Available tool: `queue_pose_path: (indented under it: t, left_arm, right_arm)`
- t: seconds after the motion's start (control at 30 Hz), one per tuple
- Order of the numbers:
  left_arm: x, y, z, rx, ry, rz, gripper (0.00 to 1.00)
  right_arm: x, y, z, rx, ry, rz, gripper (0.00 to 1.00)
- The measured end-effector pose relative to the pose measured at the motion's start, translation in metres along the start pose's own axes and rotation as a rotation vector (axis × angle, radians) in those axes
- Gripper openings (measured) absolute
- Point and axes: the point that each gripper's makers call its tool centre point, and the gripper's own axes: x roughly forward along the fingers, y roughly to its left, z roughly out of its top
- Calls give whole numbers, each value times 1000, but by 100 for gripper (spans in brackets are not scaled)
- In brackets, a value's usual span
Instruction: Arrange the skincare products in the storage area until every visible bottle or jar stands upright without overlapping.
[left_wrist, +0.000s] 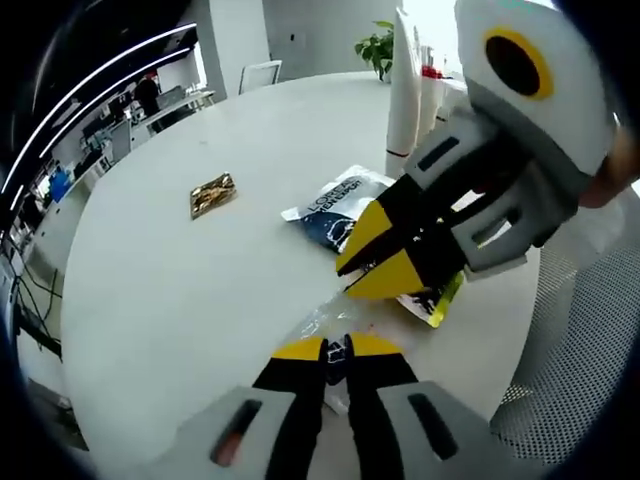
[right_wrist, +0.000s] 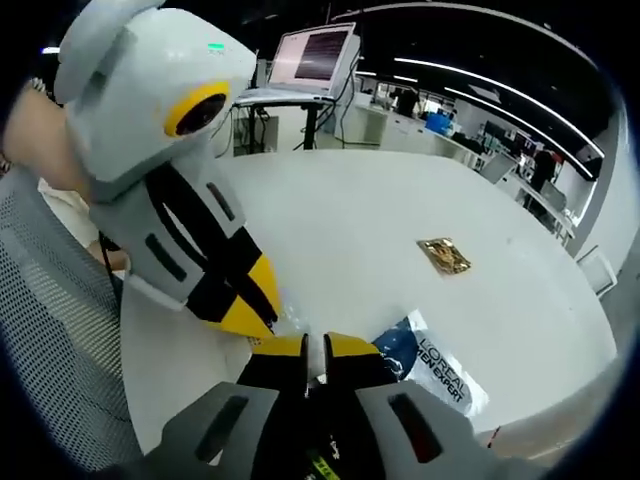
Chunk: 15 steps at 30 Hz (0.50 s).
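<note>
Two tall white bottles (left_wrist: 404, 90) stand upright at the far side of the round white table (left_wrist: 200, 290), with a red-capped item (left_wrist: 431, 73) behind them. A blue sachet (left_wrist: 335, 212) (right_wrist: 432, 367) lies flat mid-table, and a yellow-and-black packet (left_wrist: 437, 302) lies beside it. A crumpled clear plastic wrapper (left_wrist: 322, 322) (right_wrist: 291, 322) sits near the table edge. My left gripper (left_wrist: 338, 348) (right_wrist: 256, 316) is shut on a thin edge of it. My right gripper (right_wrist: 315, 347) (left_wrist: 358, 270) meets it tip to tip, jaws pressed on the same thin plastic.
A gold foil packet (left_wrist: 213, 193) (right_wrist: 445, 256) lies alone further out on the table. A laptop (right_wrist: 316, 55) stands on a stand beyond the table (right_wrist: 400, 220). A mesh chair (left_wrist: 585, 340) (right_wrist: 50, 330) sits at the near edge. A potted plant (left_wrist: 378, 45) is behind.
</note>
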Motion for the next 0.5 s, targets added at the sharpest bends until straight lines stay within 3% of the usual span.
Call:
queue_pose_path:
  t: [0.5]
  left_arm:
    - [-2, -2, 2, -70, 10, 27, 12]
  right_arm:
    - [-9, 23, -11, -75, 19, 66, 29]
